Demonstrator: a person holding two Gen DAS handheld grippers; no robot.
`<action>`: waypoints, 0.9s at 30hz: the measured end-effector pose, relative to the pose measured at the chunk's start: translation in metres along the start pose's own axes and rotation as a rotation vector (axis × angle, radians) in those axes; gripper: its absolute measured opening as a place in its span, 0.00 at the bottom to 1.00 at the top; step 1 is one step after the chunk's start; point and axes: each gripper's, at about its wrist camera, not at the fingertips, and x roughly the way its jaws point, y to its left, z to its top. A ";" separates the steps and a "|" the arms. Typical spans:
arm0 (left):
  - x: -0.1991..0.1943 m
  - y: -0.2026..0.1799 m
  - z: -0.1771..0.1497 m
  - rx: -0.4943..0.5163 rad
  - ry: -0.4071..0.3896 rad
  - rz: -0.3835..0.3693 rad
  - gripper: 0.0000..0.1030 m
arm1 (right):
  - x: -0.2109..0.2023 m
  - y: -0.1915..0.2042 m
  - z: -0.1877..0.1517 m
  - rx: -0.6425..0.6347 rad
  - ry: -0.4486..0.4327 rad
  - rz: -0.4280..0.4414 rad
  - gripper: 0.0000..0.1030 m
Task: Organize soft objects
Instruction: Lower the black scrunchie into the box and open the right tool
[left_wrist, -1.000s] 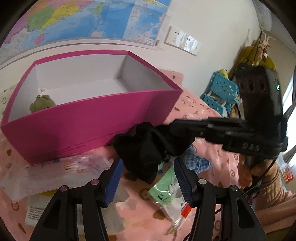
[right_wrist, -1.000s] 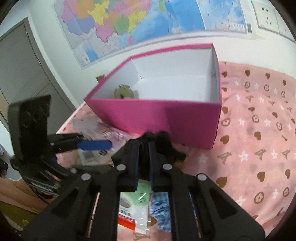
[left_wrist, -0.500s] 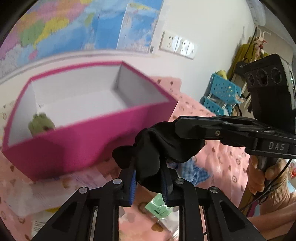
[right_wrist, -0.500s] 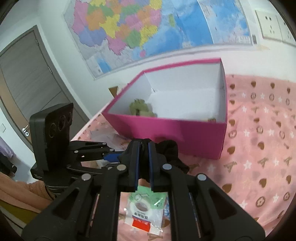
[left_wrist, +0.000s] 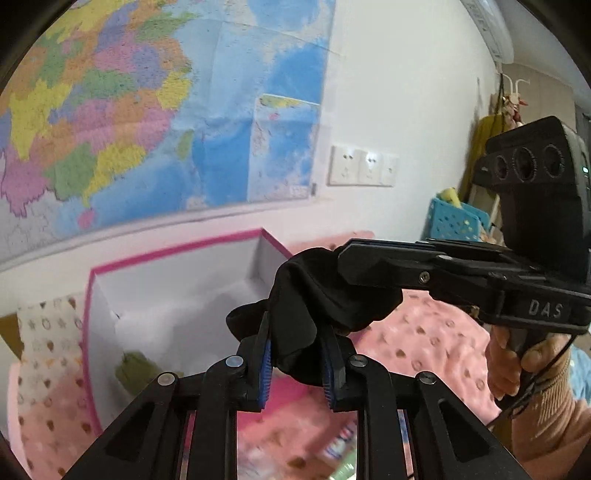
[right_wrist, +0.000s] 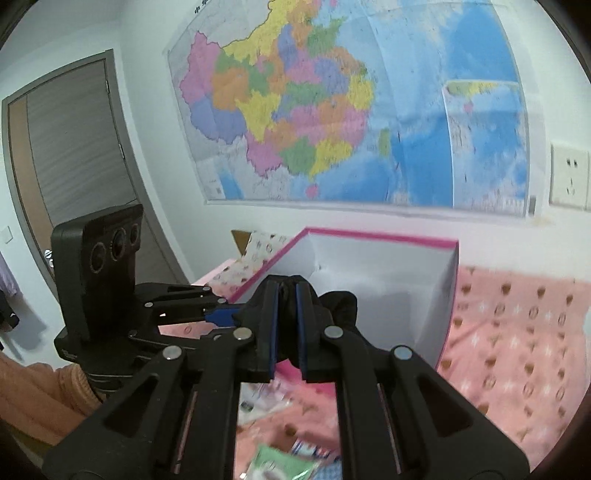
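A black cloth (left_wrist: 314, 295) hangs in the air, held by both grippers in front of an open pink box (left_wrist: 177, 251) with white inner walls. My left gripper (left_wrist: 297, 354) is shut on the cloth's lower part. My right gripper (right_wrist: 287, 317) is shut on the same cloth (right_wrist: 338, 306), and it reaches in from the right in the left wrist view (left_wrist: 369, 258). A green plush toy (left_wrist: 133, 371) lies inside the box at its left end. The box also shows in the right wrist view (right_wrist: 380, 242).
The box stands on a pink bedspread (right_wrist: 517, 332) with brown hearts and stars. Packets (right_wrist: 280, 461) lie on the bedspread below the grippers. A map (right_wrist: 351, 110) covers the wall behind. A blue basket (left_wrist: 454, 221) stands far right and a door (right_wrist: 70, 155) far left.
My left gripper has closed on the black cloth that my right gripper held. Both grippers have lifted the cloth off the bedspread to about the box rim.
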 end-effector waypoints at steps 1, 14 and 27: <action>0.005 0.004 0.005 -0.003 -0.002 0.015 0.20 | 0.006 -0.004 0.004 -0.005 0.001 -0.008 0.10; 0.082 0.046 0.009 -0.082 0.160 0.147 0.21 | 0.081 -0.038 -0.006 -0.037 0.129 -0.130 0.10; 0.054 0.079 -0.021 -0.174 0.159 0.223 0.46 | 0.086 -0.039 -0.040 0.027 0.246 -0.018 0.25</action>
